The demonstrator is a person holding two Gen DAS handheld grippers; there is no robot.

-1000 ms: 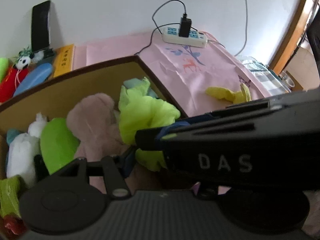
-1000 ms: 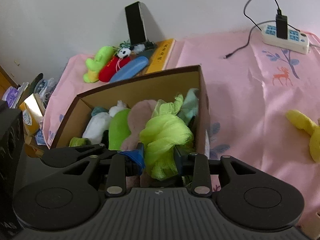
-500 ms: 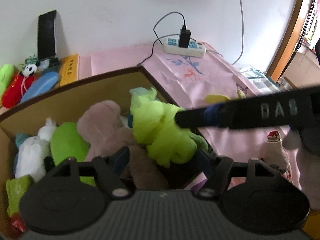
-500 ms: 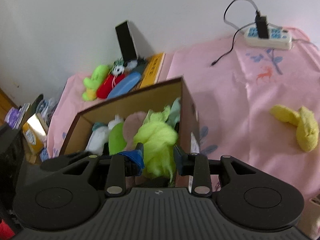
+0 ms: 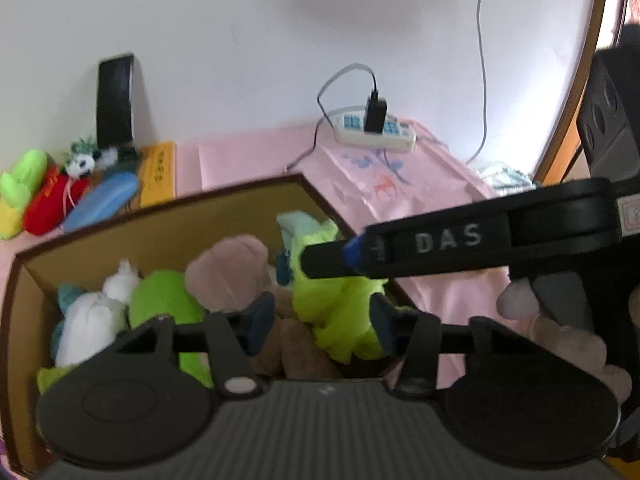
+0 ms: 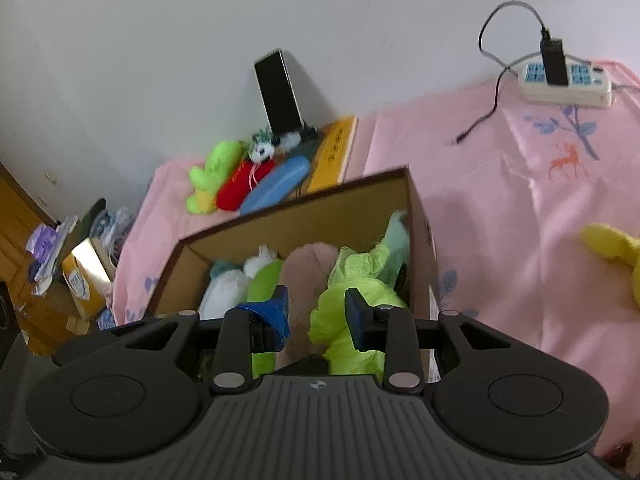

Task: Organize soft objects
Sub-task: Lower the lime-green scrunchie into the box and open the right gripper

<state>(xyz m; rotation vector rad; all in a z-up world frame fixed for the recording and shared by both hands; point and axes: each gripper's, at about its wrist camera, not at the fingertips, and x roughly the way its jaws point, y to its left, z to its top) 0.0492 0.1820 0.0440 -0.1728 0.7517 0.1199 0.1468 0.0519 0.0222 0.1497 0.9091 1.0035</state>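
Lime-green frilly mesh soft toy [image 6: 352,320] lying at the right end of the open brown cardboard box [image 6: 304,216], long axis running from the near wall up toward the far right corner, frilled tip pointing that way. Resting against a dusty-pink plush [image 6: 308,272], with a green plush [image 5: 164,304] and a white plush [image 5: 92,320] further left. Right gripper [image 6: 316,316] just closing, jaws apart, not clearly pinching the mesh. Left gripper [image 5: 320,320] also just closing, jaws spread around the toy's lower part; contact hard to tell. Sitting on pink printed cloth [image 6: 520,208], yellow plush [image 6: 612,248] well apart.
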